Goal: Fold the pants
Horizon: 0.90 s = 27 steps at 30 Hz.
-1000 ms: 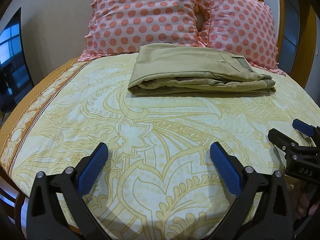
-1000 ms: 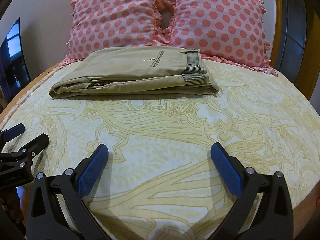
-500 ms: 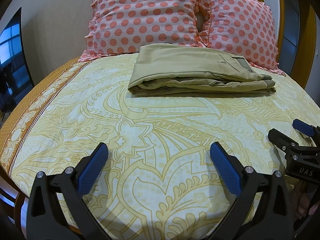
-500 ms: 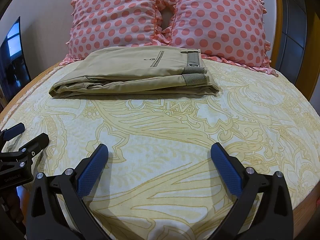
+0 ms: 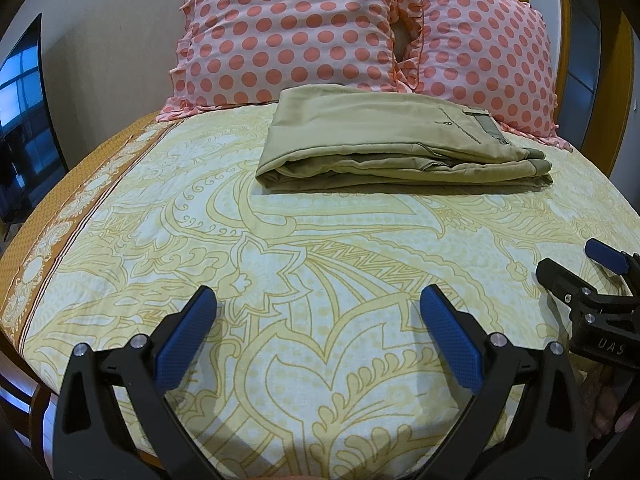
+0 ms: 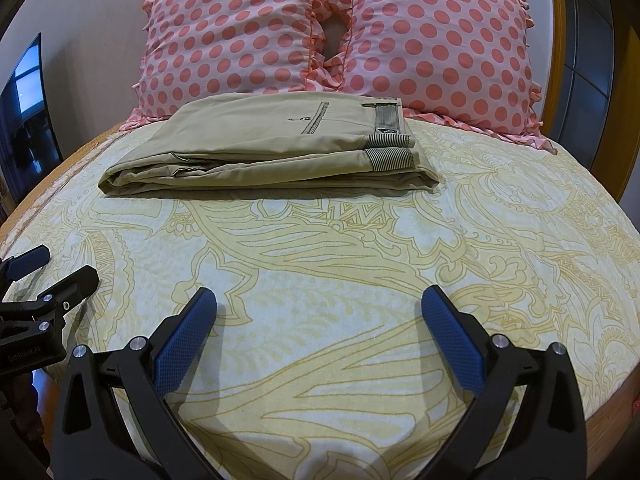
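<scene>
The khaki pants (image 5: 396, 140) lie folded in a flat stack at the far side of the bed, in front of the pillows; in the right wrist view the pants (image 6: 272, 148) show the striped waistband at the right end. My left gripper (image 5: 318, 308) is open and empty, low over the near part of the bed, well short of the pants. My right gripper (image 6: 318, 308) is open and empty too, beside it. Each gripper shows at the edge of the other's view: the right gripper (image 5: 576, 260) and the left gripper (image 6: 52, 266).
The bed has a yellow patterned sheet (image 5: 320, 240) with an orange border (image 5: 60, 216) on the left. Two pink polka-dot pillows (image 6: 332, 28) stand against the headboard behind the pants. A dark screen (image 5: 20, 120) stands to the left of the bed.
</scene>
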{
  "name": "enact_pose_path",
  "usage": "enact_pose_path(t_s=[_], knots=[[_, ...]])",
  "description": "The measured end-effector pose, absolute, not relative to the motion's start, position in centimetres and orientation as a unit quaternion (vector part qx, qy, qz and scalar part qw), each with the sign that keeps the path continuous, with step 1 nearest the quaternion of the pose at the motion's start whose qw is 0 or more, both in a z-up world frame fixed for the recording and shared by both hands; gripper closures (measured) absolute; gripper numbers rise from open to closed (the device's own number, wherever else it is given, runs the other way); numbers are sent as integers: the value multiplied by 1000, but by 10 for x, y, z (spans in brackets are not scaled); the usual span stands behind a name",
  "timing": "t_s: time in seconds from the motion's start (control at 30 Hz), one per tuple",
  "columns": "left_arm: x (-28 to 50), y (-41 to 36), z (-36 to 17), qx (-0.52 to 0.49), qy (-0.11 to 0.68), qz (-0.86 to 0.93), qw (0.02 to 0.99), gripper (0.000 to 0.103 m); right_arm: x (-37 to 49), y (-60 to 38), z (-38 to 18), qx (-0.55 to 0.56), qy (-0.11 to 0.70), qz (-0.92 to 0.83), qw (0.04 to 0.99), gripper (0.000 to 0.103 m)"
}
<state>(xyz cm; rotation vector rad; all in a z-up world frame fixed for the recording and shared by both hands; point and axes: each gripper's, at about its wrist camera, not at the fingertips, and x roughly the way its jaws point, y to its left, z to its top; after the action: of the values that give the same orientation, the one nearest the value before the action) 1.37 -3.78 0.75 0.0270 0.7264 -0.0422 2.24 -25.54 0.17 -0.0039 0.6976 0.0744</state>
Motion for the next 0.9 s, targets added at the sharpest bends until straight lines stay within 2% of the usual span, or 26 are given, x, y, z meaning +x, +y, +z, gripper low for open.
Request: enact_pose_path(t_s=[0.9], knots=[[14, -38, 7, 11, 354, -17, 935, 2, 22, -255, 2, -2, 341, 36, 939, 1]])
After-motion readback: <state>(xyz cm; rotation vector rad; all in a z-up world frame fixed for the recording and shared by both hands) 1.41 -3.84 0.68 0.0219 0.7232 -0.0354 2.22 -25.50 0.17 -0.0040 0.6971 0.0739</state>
